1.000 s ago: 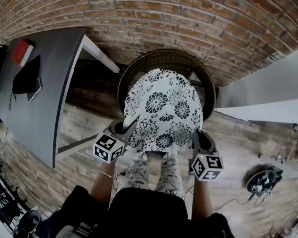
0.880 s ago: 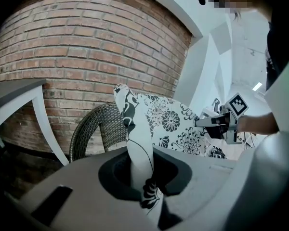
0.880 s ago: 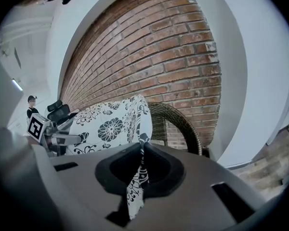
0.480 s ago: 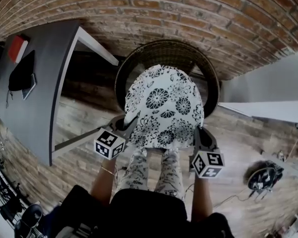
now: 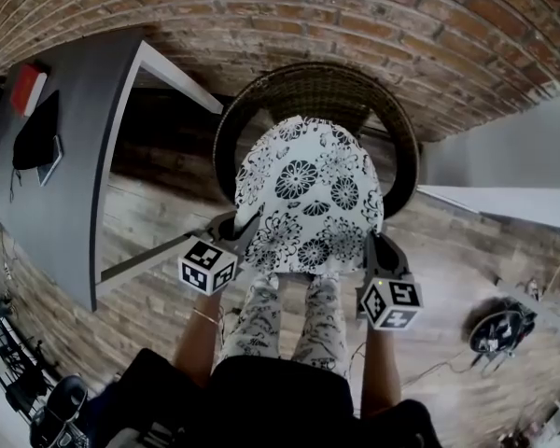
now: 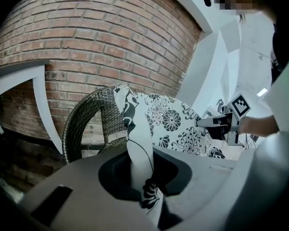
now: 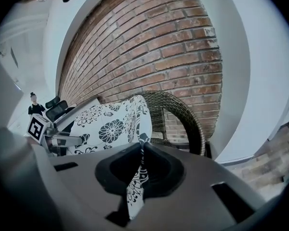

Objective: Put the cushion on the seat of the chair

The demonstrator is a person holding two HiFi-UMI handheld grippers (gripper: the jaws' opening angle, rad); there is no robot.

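Wood floor (image 5: 467, 259) has the wicker chair (image 5: 406, 147) and a grey table (image 5: 75, 185) standing on it; the table's got a red item (image 5: 25, 90) and a black bag (image 5: 37, 133).

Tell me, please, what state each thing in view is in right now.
Cushion: held up over the chair by two opposite edges, not yet on the seat.
Left gripper: shut on the cushion's left edge.
Right gripper: shut on the cushion's right edge.
Chair: upright, seat mostly hidden below the cushion.
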